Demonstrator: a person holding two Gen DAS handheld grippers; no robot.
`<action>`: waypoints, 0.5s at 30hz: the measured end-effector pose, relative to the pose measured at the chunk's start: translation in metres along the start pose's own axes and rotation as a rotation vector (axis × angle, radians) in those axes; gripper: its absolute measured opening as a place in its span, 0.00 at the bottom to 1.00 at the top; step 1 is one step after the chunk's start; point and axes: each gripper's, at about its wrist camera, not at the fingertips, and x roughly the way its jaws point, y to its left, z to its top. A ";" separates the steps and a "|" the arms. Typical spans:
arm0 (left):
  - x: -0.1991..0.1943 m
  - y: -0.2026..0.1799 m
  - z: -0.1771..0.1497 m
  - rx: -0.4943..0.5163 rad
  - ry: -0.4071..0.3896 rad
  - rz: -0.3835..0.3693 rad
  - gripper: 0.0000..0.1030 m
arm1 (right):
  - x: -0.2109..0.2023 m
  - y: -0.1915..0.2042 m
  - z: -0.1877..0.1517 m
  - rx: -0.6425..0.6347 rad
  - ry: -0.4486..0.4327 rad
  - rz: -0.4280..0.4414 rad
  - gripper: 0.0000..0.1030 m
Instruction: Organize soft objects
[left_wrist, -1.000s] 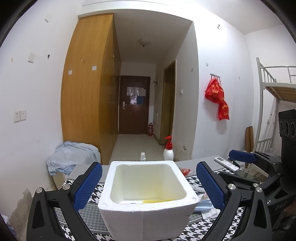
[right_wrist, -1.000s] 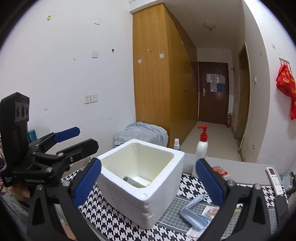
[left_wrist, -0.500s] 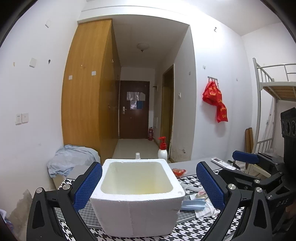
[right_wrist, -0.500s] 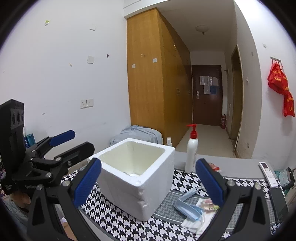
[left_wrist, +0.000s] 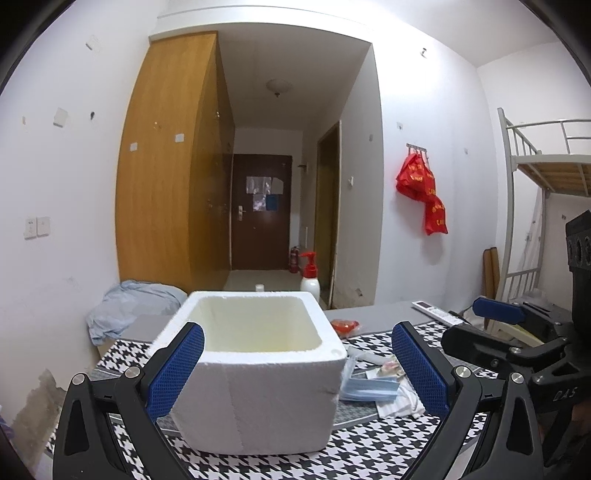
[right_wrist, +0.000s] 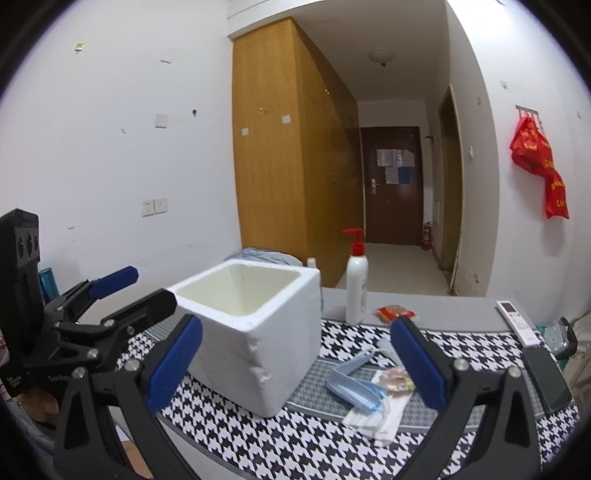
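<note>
Blue face masks (right_wrist: 356, 384), a small loose stack whose count cannot be told, lie on the houndstooth cloth (right_wrist: 295, 443) covering the desk (right_wrist: 443, 306), just beside the right wall of one white foam box (right_wrist: 255, 332). The box stands open-topped toward the desk's left side, its inside hidden from both views. One white folded cloth (right_wrist: 380, 417) lies under the masks, with one small snack packet (right_wrist: 397, 380) touching them. Along the far edge stand one red-capped pump bottle (right_wrist: 356, 284) and one red packet (right_wrist: 395, 313); one remote control (right_wrist: 517, 321) and one dark phone (right_wrist: 546, 376) lie at the right edge. Bare cloth stretches along the near edge. The left gripper (left_wrist: 295, 373) hovers before the box, jaws wide apart and empty; the right gripper (right_wrist: 295, 365) hangs over the near edge, jaws likewise spread, holding nothing.
</note>
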 end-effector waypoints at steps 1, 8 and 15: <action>0.000 -0.001 -0.002 0.003 0.003 -0.001 0.99 | 0.001 -0.001 -0.001 0.003 0.005 -0.005 1.00; 0.000 -0.007 -0.015 0.023 0.012 0.014 0.99 | -0.005 -0.005 -0.009 -0.007 0.010 -0.031 1.00; 0.003 -0.015 -0.020 0.036 0.023 -0.014 0.99 | -0.010 -0.016 -0.016 0.024 0.016 -0.051 1.00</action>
